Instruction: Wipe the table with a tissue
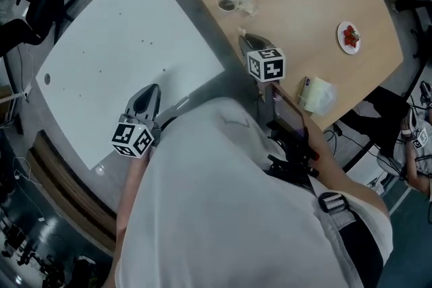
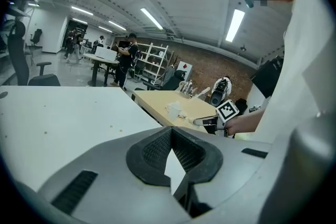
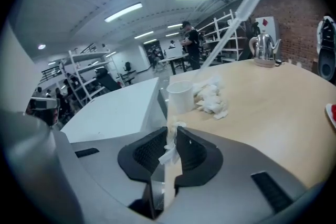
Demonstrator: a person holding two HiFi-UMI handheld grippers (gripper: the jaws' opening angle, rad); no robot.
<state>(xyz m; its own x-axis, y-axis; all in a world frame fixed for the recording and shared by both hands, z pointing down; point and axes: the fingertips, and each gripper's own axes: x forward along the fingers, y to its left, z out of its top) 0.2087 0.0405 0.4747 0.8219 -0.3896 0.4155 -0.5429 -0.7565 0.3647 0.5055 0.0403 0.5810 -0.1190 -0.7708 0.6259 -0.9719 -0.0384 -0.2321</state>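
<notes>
right tool (image 3: 171,130) pinches a tissue scrap (image 3: 169,153); left tool (image 2: 171,128) is closed, empty.

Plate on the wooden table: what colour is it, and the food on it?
White plate, red food; the head view shows it best.

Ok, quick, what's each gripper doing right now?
Left gripper: closed, nothing between its jaws.
Right gripper: closed on a small scrap of tissue.
</notes>
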